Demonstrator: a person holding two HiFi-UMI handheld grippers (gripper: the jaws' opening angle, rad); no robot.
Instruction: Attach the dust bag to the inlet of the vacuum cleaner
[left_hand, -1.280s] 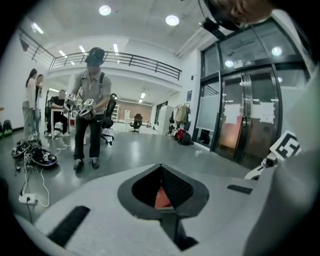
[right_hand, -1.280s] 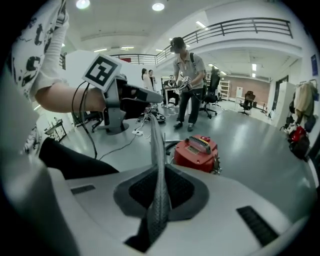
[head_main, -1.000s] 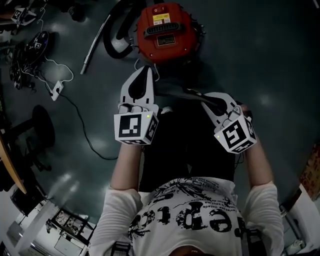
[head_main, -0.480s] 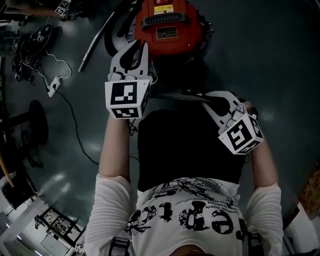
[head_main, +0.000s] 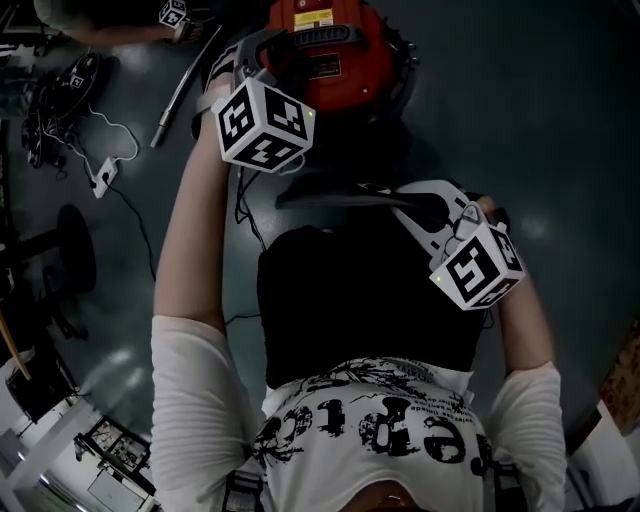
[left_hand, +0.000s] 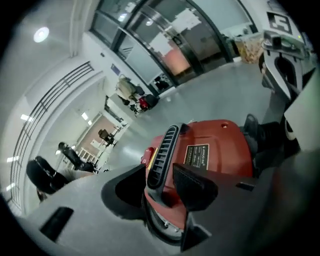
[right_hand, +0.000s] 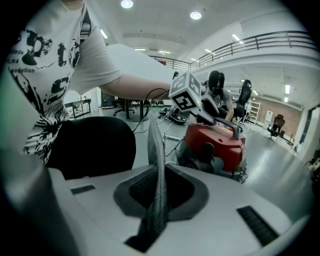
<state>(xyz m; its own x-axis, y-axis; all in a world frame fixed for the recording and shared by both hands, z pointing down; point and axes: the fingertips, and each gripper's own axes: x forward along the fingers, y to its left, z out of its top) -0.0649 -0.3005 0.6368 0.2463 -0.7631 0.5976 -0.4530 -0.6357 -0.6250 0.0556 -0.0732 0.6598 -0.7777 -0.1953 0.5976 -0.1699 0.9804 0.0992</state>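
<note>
Left claw (left_hand: 160, 185) just opened wide — vacuum handle (left_hand: 162, 155) between jaws, right claw (right_hand: 159, 187) pinching dust bag (right_hand: 156, 150)

Grey floor (head_main: 560, 120) bears red vacuum cleaner (head_main: 340, 70), metal tube (head_main: 180, 95), power strip (head_main: 103, 178).

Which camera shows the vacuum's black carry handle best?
Left gripper view: the carry handle stands close between the left gripper's jaws, which have just been opening. Head view shows it from above, partly hidden; right gripper view, small and distant.
</note>
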